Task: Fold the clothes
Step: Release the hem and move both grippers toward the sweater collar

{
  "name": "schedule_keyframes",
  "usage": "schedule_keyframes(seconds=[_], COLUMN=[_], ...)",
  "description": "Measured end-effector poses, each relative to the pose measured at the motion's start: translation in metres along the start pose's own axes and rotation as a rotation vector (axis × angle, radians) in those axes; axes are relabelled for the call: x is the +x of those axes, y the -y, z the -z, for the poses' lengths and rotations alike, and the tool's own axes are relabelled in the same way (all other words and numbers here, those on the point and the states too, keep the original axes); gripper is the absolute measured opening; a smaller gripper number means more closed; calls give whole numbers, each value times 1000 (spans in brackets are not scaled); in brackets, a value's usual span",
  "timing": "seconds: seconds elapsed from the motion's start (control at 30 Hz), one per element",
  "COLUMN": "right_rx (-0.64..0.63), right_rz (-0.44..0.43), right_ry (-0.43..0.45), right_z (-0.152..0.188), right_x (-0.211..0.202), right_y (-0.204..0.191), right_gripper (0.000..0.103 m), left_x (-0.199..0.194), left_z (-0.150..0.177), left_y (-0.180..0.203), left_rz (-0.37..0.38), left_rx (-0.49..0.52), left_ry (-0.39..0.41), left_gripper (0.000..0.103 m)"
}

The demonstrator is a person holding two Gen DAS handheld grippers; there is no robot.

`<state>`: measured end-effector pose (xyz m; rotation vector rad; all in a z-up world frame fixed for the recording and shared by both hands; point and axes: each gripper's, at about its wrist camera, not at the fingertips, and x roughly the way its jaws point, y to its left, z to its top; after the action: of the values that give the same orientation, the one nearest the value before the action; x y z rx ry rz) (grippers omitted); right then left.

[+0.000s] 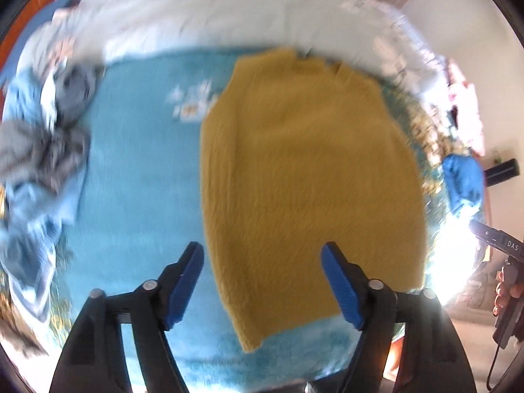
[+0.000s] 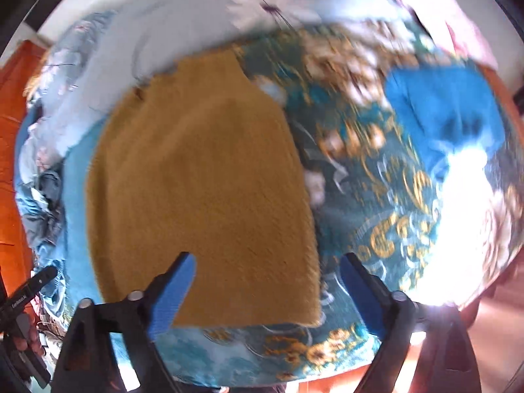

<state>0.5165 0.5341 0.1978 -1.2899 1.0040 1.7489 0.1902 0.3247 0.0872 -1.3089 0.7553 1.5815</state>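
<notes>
Yellow knit [image 1: 304, 177]: one garment, mustard, ribbed; lies flat on the blanket [image 1: 140, 170] as a tall narrow panel with straight side edges, no sleeve showing at either side, a notched collar end at the far edge and a squared hem nearest both cameras. Judged partly folded: sides look turned in, but the length is not yet doubled over, so at least one fold end to end seems left for this piece. Left gripper [image 1: 262, 281]: above the near hem, over the knit's left edge; jaws spread wide, nothing between the pads, no cloth touched. Right gripper [image 2: 268, 291]: above the near right corner of the knit [image 2: 199, 193]; jaws likewise wide apart and empty, clear of the fabric. Both frames are motion-blurred, so fine creases cannot be read. Blanket: teal, plush, plain on the left side, gold and white floral pattern on the right; covers the bed and carries everything else. Blue item [image 2: 442, 114]: bright blue, compact, well apart to the right of the knit near the blanket's edge; judged an already folded piece, though blur leaves this uncertain. Heap [image 1: 42, 150]: grey, pale blue and denim-coloured clothes, crumpled, at the left of the blanket, well apart from the knit; judged still unfolded, the bulk of the work remaining. Pale floral bedding [image 2: 203, 6]: beyond the knit's far end. Overall: early to middle stage.
</notes>
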Motion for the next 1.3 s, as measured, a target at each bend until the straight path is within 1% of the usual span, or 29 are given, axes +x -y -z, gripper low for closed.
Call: schedule_keyframes(seconds=[0.03, 0.07, 0.1, 0.13, 0.17, 0.2, 0.27, 0.33, 0.4, 0.47, 0.53, 0.57, 0.63, 0.7, 0.73, 0.83, 0.87, 0.9, 0.97, 1.07, 1.1, 1.2, 1.23, 1.3], right_rx=[-20, -40, -56, -71, -91, -112, -150, -180, -223, -263, -297, -306, -329, -357, -371, -417, -433, -448, -479, -554, -577, -622, -632, -653], right_rz=[-7, -14, -21, -26, -29, -26, -19, -16, -17, -15, -25, -31, -40, -45, -47, -49, -52, -55, -70, -70, -67, -75, -83, -83], right_ry=[27, 51, 68, 79, 91, 104, 122, 140, 171, 195, 209, 206, 208, 215, 219, 224, 230, 236, 237, 207, 202, 188, 185, 181], right_z=[-3, -5, -1, 0, -1, -7, -19, -30, -41, -49, -57, -61, -70, -78, -82, -94, -98, -102, -110, -121, -124, -135, -141, -152], right_x=[-8, -14, -9, 11, 26, 24, 34, 41, 39, 41, 41, 44, 50, 58, 61, 72, 75, 78, 84, 101, 106, 124, 129, 138], right_y=[-7, -15, -18, -17, -16, -25, -30, -35, -44, -49, -52, -52, -50, -47, -45, -41, -39, -37, -33, -28, -26, -21, -20, -20], right_gripper=[101, 103, 103, 103, 103, 103, 103, 103, 103, 103, 103, 103, 103, 103, 103, 103, 103, 103, 103, 103, 103, 103, 103, 103], left_x=[0, -2, -2, 1, -5, -18, -28, -32, -32, -27, -29, -30, -30, -32, -32, -28, -24, -20, -15, -3, 1, 13, 17, 25], left_z=[-4, 6, 13, 11, 11, 14, 11, 4, -3, -12, -18, -22, -30, -35, -38, -50, -54, -58, -64, -74, -77, -87, -89, -94], left_y=[18, 36, 44, 48, 52, 56, 61, 65, 68, 68, 70, 71, 76, 81, 86, 99, 102, 106, 115, 122, 123, 123, 123, 122], left_rz=[16, 34, 51, 69, 89, 112, 148, 155, 137, 121, 123, 130, 121, 110, 101, 66, 47, 27, -1, 33, 30, -6, -19, -72], left_rx=[10, 19, 31, 43, 58, 76, 123, 167, 199, 208, 211, 212, 234, 277, 295, 333, 340, 352, 380, 353, 342, 321, 335, 376], left_ry=[29, 56, 81, 109, 134, 158, 191, 202, 191, 179, 180, 186, 213, 251, 255, 213, 187, 171, 172, 160, 161, 178, 172, 171], left_gripper=[77, 78, 78, 78, 78, 78, 79, 81, 82, 83, 89, 92, 92, 92, 92, 95, 103, 103, 103, 103, 103, 103, 103, 103])
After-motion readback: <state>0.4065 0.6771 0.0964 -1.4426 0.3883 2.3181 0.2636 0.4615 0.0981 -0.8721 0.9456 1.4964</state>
